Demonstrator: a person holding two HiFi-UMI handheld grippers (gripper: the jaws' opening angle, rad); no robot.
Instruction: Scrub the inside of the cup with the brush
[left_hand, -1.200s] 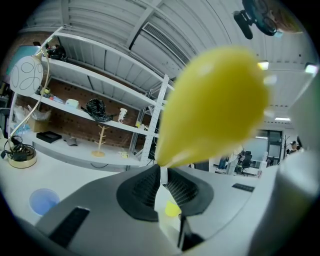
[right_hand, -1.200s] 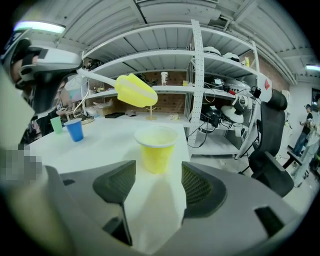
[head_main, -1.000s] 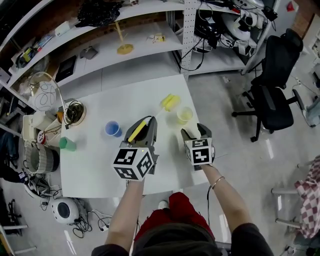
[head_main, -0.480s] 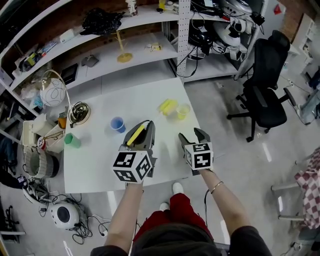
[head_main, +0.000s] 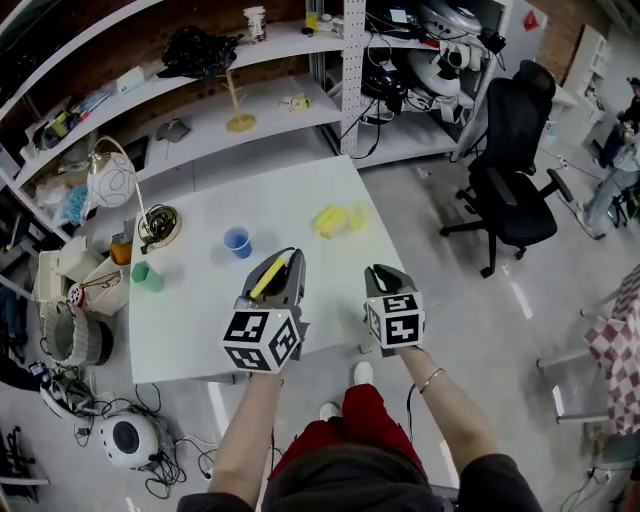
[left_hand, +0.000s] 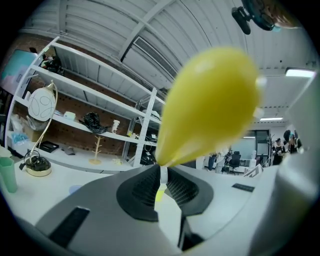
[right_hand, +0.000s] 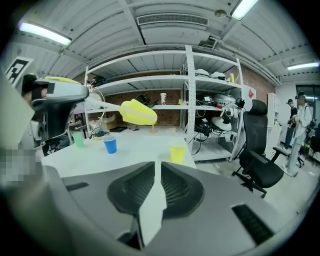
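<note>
The yellow cup (right_hand: 177, 153) stands straight ahead of the right gripper (right_hand: 156, 167), whose jaws have just been closing and are now almost together, empty. The left gripper (left_hand: 161, 172) clamps the brush (left_hand: 210, 105), which points forward.

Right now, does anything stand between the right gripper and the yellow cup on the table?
Nothing visible does. From the right gripper, whose jaws have just been closing on nothing, bare table runs straight to the yellow cup. The blue cup and the brush are left of that line.
</note>
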